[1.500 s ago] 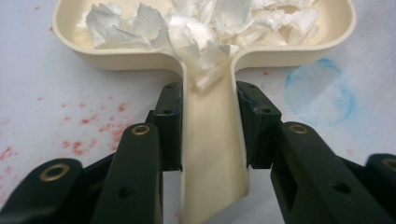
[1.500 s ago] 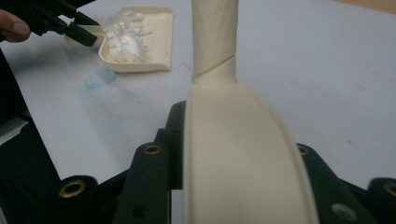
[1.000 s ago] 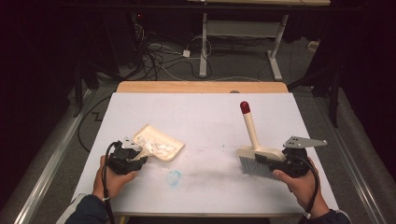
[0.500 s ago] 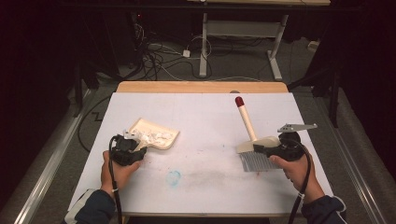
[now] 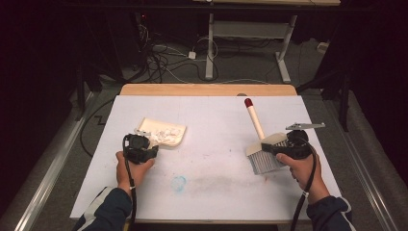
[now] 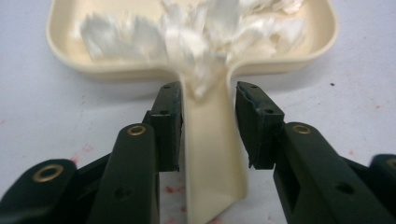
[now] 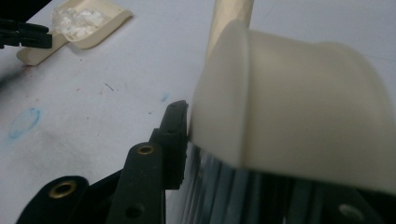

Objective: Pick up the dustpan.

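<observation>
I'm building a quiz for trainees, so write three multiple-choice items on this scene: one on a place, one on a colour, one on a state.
1. On which part of the table does the dustpan lie?
A. its left half
B. its right half
C. its far edge

2. What colour is the tip of the brush handle?
A. blue
B. red
C. green

3. In what state is the dustpan?
A. empty
B. upside down
C. upright, with white scraps in it

Key: 1 A, since the high view shows it left of the middle; 2 B, since the handle's far end is red; 3 C, since the left gripper view shows the scraps piled in the pan.
</observation>
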`<state>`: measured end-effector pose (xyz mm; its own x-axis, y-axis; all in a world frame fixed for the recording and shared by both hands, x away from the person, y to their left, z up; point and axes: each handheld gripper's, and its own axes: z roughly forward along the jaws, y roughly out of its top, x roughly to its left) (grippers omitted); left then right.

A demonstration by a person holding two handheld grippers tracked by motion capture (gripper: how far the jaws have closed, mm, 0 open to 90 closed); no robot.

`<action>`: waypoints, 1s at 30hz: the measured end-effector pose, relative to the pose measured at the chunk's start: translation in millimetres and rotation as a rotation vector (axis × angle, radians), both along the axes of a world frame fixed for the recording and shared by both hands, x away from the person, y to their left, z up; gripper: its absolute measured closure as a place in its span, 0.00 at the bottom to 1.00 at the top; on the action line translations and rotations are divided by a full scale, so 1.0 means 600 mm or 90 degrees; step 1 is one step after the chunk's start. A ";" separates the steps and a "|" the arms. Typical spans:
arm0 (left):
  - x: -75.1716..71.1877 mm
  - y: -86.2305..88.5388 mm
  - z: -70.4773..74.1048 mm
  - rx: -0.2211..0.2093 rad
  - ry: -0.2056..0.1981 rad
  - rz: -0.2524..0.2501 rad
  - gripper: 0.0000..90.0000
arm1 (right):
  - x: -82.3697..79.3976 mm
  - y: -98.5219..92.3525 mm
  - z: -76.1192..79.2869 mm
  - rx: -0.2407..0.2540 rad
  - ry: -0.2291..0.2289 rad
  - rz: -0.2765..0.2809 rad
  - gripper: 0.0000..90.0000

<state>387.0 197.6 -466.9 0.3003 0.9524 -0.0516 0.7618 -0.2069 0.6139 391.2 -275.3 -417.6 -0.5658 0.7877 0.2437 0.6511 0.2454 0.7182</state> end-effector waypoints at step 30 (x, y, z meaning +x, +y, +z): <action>-0.105 0.015 0.057 0.024 -0.165 -0.147 0.34 | -0.006 -0.061 0.040 -0.084 -0.145 -0.082 0.47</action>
